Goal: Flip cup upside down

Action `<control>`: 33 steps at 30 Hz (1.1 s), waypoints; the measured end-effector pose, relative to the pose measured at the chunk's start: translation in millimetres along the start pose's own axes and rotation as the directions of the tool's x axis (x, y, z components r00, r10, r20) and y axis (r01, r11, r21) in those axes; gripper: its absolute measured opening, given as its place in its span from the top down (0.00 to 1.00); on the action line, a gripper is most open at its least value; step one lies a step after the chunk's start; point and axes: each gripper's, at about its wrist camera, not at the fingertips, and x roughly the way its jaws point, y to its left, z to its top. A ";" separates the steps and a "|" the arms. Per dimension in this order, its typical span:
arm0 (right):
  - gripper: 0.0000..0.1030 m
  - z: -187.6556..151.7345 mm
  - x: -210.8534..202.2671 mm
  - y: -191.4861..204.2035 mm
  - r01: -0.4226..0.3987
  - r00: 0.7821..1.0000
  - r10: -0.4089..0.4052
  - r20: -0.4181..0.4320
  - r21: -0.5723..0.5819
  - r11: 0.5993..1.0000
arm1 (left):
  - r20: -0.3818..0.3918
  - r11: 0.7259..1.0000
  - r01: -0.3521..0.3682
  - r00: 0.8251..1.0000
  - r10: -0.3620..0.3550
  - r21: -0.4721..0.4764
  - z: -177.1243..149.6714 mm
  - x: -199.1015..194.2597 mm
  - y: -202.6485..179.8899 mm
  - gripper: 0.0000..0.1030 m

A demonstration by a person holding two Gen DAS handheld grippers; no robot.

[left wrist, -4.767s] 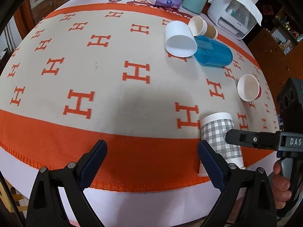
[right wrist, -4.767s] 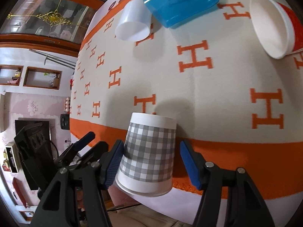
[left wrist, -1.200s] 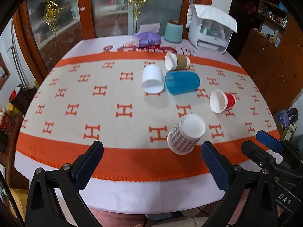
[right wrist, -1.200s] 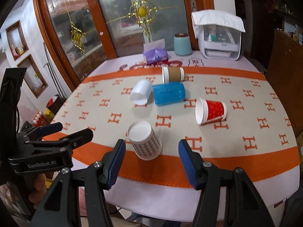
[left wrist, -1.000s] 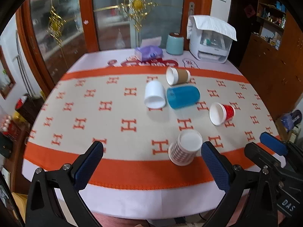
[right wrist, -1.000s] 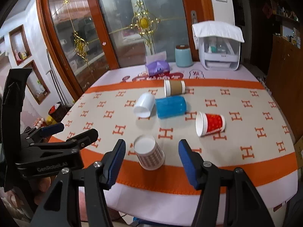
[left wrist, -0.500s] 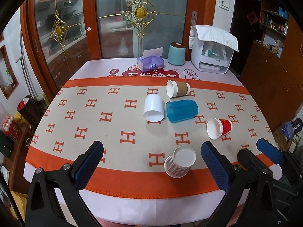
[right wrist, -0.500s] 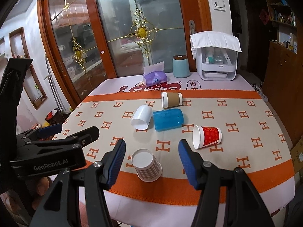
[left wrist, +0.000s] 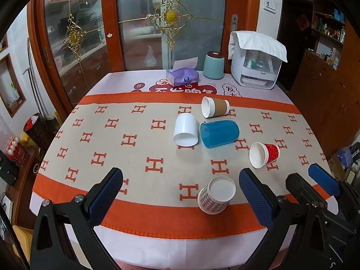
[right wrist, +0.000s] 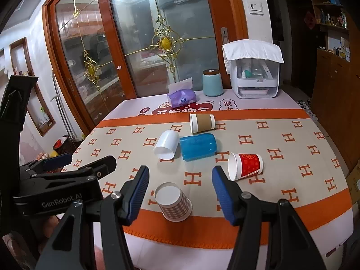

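With the checked cup (right wrist: 173, 204) standing base-up near the surface's (right wrist: 292, 213) edge, both tongs (left wrist: 180, 193) (right wrist: 180, 186), jaws apart and empty, should lift clear without nudging it.

The checked cup (left wrist: 216, 194) stands mouth-down, so its inside is hidden. The print on the tablecloth (right wrist: 227, 106) is partly covered by the orange runner (right wrist: 281, 139). What sits inside the white cabinet (right wrist: 254, 76) is too small to tell.
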 end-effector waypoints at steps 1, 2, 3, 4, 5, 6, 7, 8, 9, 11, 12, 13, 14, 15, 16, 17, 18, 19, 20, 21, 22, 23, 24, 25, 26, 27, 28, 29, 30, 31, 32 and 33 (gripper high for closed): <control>0.43 -0.2 0.3 -0.6 -0.001 1.000 0.001 -0.001 0.002 1.000 | 0.000 1.000 -0.001 1.000 0.001 0.000 -0.5 0.3 -0.1 0.01; 0.43 -0.2 1.4 -1.1 -0.003 1.000 0.003 -0.004 0.005 1.000 | 0.000 1.000 -0.001 1.000 0.001 -0.001 -0.5 0.2 0.1 0.01; 0.43 -0.6 1.7 -1.2 -0.003 1.000 0.003 -0.006 0.006 1.000 | 0.001 1.000 -0.002 1.000 0.002 -0.001 -1.2 0.4 -0.1 0.01; 0.43 -0.9 2.3 -1.5 -0.003 1.000 0.003 -0.007 0.007 1.000 | 0.000 1.000 -0.003 1.000 0.003 -0.003 -2.0 1.0 -0.1 0.01; 0.43 -1.6 2.2 -1.8 -0.001 1.000 0.001 -0.007 0.009 1.000 | -0.001 1.000 -0.003 1.000 0.003 -0.004 -2.1 1.4 0.4 0.01; 0.43 -1.6 2.6 -1.7 0.001 1.000 -0.001 -0.007 0.009 1.000 | -0.005 1.000 -0.002 1.000 0.002 -0.006 -2.6 2.1 0.4 0.01; 0.43 -1.8 2.3 -1.7 0.003 1.000 -0.003 -0.007 0.010 1.000 | -0.008 1.000 -0.001 1.000 0.001 -0.008 -2.8 2.9 0.5 0.01; 0.43 -2.1 2.3 -1.7 0.004 1.000 -0.004 -0.006 0.010 1.000 | -0.010 1.000 -0.001 1.000 0.001 -0.009 -3.0 3.3 0.6 0.01; 0.43 -2.4 2.8 -1.7 0.005 1.000 -0.005 -0.006 0.012 1.000 | -0.012 1.000 0.001 1.000 -0.001 -0.011 -3.3 4.0 0.9 0.01; 0.43 -2.4 2.7 -1.7 0.003 1.000 -0.003 -0.007 0.012 1.000 | -0.015 1.000 0.001 1.000 -0.001 -0.012 -3.6 4.2 1.3 0.01; 0.43 -2.6 2.7 -1.8 0.002 1.000 -0.002 -0.008 0.013 1.000 | -0.016 1.000 0.000 1.000 0.000 -0.011 -3.6 4.9 0.8 0.01; 0.43 -3.0 2.5 -1.8 0.003 1.000 -0.002 -0.007 0.014 1.000 | -0.016 1.000 -0.001 1.000 0.001 -0.011 -3.7 4.8 0.8 0.01; 0.43 -2.9 2.5 -1.9 0.003 1.000 -0.003 -0.006 0.013 1.000 | -0.014 1.000 -0.001 1.000 0.001 -0.011 -3.5 4.7 0.7 0.01; 0.43 -2.9 2.5 -2.0 0.003 1.000 -0.003 -0.006 0.013 1.000 | -0.013 1.000 -0.003 1.000 0.003 -0.010 -3.9 4.6 0.5 0.01; 0.43 -3.1 2.8 -2.0 0.003 1.000 -0.003 -0.006 0.014 1.000 | -0.011 1.000 -0.005 1.000 0.005 -0.009 -4.2 4.5 0.5 0.01; 0.43 -3.3 2.5 -2.5 0.003 1.000 -0.003 -0.007 0.014 1.000 | -0.009 1.000 -0.006 1.000 0.006 -0.009 -4.5 4.4 0.7 0.01; 0.43 -3.4 2.5 -2.5 0.002 1.000 -0.002 -0.007 0.015 1.000 | -0.009 1.000 -0.007 1.000 0.007 -0.009 -5.1 4.8 0.7 0.01; 0.43 -3.7 2.6 -2.5 0.002 1.000 -0.002 -0.007 0.016 1.000 | -0.009 1.000 -0.008 1.000 0.008 -0.009 -5.2 5.3 0.1 0.01; 0.43 -3.4 2.5 -2.4 0.003 1.000 -0.003 -0.007 0.015 1.000 | -0.010 1.000 -0.007 1.000 0.007 -0.008 -5.1 5.4 0.0 0.01; 0.43 -3.5 2.5 -2.3 0.003 1.000 -0.003 -0.007 0.015 1.000 | -0.010 1.000 -0.007 1.000 0.007 -0.009 -5.1 5.3 -0.1 0.01; 0.43 -3.7 2.5 -2.2 0.002 1.000 -0.002 -0.007 0.015 1.000 | -0.011 1.000 -0.008 1.000 0.007 -0.008 -5.6 5.4 -0.1 0.01; 0.43 -3.6 2.6 -2.5 0.002 1.000 -0.002 -0.006 0.015 1.000 | -0.012 1.000 -0.008 1.000 0.008 -0.008 -6.0 5.2 -0.3 0.01; 0.43 -3.7 2.7 -2.4 0.002 1.000 -0.002 -0.006 0.015 1.000 | -0.013 1.000 -0.009 1.000 0.009 -0.008 -6.3 5.2 -0.1 0.01; 0.43 -4.0 2.8 -2.3 0.003 1.000 -0.003 -0.007 0.015 1.000 | -0.014 1.000 -0.010 1.000 0.009 -0.008 -6.5 5.6 -0.5 0.01; 0.43 -3.8 2.7 -2.6 0.003 1.000 -0.003 -0.007 0.015 1.000 | -0.014 1.000 -0.010 1.000 0.010 -0.008 -6.4 5.6 -0.5 0.01; 0.43 -4.0 2.7 -2.6 0.003 1.000 -0.002 -0.008 0.016 1.000 | -0.014 1.000 -0.011 1.000 0.011 -0.007 -6.5 5.6 -0.4 0.01; 0.43 -4.8 2.7 -2.8 0.002 1.000 -0.002 -0.009 0.017 1.000 | -0.015 1.000 -0.012 1.000 0.012 -0.007 -7.0 6.2 -0.5 0.01; 0.43 -5.7 2.8 -2.8 0.001 1.000 -0.001 -0.010 0.019 1.000 | -0.016 1.000 -0.013 1.000 0.013 -0.007 -7.5 6.2 -0.1 0.01; 0.43 -7.2 3.0 -2.6 0.001 1.000 -0.001 -0.011 0.021 1.000 | -0.017 1.000 -0.014 1.000 0.013 -0.007 -7.7 6.4 0.1 0.01; 0.43 -7.8 3.1 -2.5 0.000 1.000 0.000 -0.012 0.022 1.000 | -0.020 1.000 -0.013 1.000 0.013 -0.008 -8.2 6.9 0.2 0.01; 0.43 -8.6 3.4 -2.5 0.001 1.000 -0.001 -0.012 0.022 1.000 | -0.022 1.000 -0.014 1.000 0.013 -0.007 -8.5 7.2 0.2 0.01; 0.43 -8.6 3.5 -2.5 0.001 1.000 -0.001 -0.012 0.022 1.000 | -0.024 1.000 -0.015 1.000 0.014 -0.007 -8.7 7.5 0.0 0.01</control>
